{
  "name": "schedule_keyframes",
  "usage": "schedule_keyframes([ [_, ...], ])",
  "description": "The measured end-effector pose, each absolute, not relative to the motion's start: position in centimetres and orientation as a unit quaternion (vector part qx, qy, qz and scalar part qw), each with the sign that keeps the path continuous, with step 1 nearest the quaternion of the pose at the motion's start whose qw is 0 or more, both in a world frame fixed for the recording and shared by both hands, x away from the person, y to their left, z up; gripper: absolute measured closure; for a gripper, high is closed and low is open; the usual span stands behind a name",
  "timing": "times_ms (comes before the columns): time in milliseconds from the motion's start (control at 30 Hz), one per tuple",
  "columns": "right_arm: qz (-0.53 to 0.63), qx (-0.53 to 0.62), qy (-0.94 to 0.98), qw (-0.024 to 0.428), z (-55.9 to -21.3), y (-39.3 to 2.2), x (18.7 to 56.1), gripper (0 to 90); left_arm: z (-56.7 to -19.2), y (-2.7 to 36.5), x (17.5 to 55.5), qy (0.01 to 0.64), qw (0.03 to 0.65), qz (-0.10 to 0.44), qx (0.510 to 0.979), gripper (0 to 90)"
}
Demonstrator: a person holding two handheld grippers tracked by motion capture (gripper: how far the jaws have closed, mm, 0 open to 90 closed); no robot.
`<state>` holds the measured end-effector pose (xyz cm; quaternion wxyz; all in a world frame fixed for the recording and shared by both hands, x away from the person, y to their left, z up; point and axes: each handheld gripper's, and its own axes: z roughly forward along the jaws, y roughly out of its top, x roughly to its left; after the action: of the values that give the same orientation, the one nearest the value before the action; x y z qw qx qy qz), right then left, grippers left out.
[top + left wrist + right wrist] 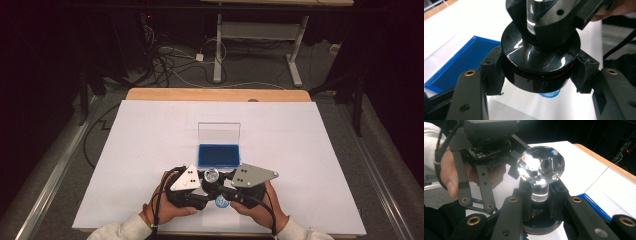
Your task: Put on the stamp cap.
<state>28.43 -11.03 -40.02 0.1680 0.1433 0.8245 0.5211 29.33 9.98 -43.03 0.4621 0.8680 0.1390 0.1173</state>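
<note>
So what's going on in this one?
A person at a white-covered table works on one small piece with both tools. The left hand-held gripper is shut on a round black base. The right hand-held gripper is shut on the clear stem under a faceted crystal knob that rises from that base. Both are held just in front of an open case with a blue lining and a clear, upright lid. A blue mark on the table shows beneath the piece.

Both hands sit close together just in front of the blue tray [218, 155]. Left gripper [199, 176] clamps the black base [540, 67]; right gripper [220, 176] clamps the crystal knob's [541, 165] stem.
</note>
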Motion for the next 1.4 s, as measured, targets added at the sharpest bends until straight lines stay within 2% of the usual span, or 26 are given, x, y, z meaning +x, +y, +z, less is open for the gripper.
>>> schedule_keyframes([
  [100,0.525,0.15,0.823,0.159,-40.3,-11.2,28.7,74.8,-43.1,9.9,29.4,0.144,0.461,0.115,0.868,36.4],
  [267,0.55,0.152,0.808,0.145,-40.2,-11.7,29.1,74.4,-43.0,10.4,29.6,0.152,0.495,0.092,0.85,36.4],
  [333,0.551,0.158,0.807,0.142,-40.2,-11.7,29.2,74.2,-43.0,10.2,29.4,0.156,0.477,0.119,0.857,36.4],
  [400,0.557,0.164,0.803,0.135,-40.5,-11.9,29.5,71.6,-43.1,10.2,29.5,0.157,0.482,0.105,0.856,36.4],
  [467,0.555,0.165,0.805,0.13,-40.7,-11.9,29.6,70.6,-43.3,10.1,29.4,0.156,0.475,0.113,0.859,36.5],
  [567,0.549,0.169,0.807,0.138,-40.6,-11.7,29.6,61.5,-43.3,10.0,29.3,0.152,0.475,0.121,0.858,36.5],
  [633,0.551,0.167,0.806,0.134,-40.5,-11.7,29.7,62.8,-43.3,10.0,29.4,0.152,0.479,0.112,0.857,36.5],
  [733,0.547,0.17,0.807,0.142,-40.4,-11.6,29.7,51.5,-43.6,9.9,29.3,0.149,0.477,0.11,0.859,36.5],
  [833,0.547,0.172,0.806,0.146,-40.2,-11.6,29.7,49.3,-43.7,9.7,29.2,0.147,0.474,0.109,0.861,36.5],
  [900,0.55,0.166,0.807,0.138,-40.1,-11.7,29.7,55.7,-43.6,9.7,29.2,0.145,0.474,0.109,0.862,36.5],
  [1033,0.556,0.158,0.803,0.148,-39.7,-11.9,29.4,55.3,-43.7,9.7,29.3,0.146,0.475,0.108,0.861,36.5],
  [1300,0.552,0.165,0.803,0.154,-39.3,-11.8,29.3,47.9,-44.0,9.7,29.3,0.144,0.476,0.1,0.862,36.5],
  [1333,0.551,0.164,0.804,0.153,-39.3,-11.8,29.4,54.5,-44.1,9.6,29.3,0.142,0.478,0.096,0.861,36.5],
  [1400,0.549,0.159,0.806,0.153,-39.3,-11.8,29.4,56.2,-44.2,9.5,29.2,0.14,0.478,0.094,0.862,36.5],
])
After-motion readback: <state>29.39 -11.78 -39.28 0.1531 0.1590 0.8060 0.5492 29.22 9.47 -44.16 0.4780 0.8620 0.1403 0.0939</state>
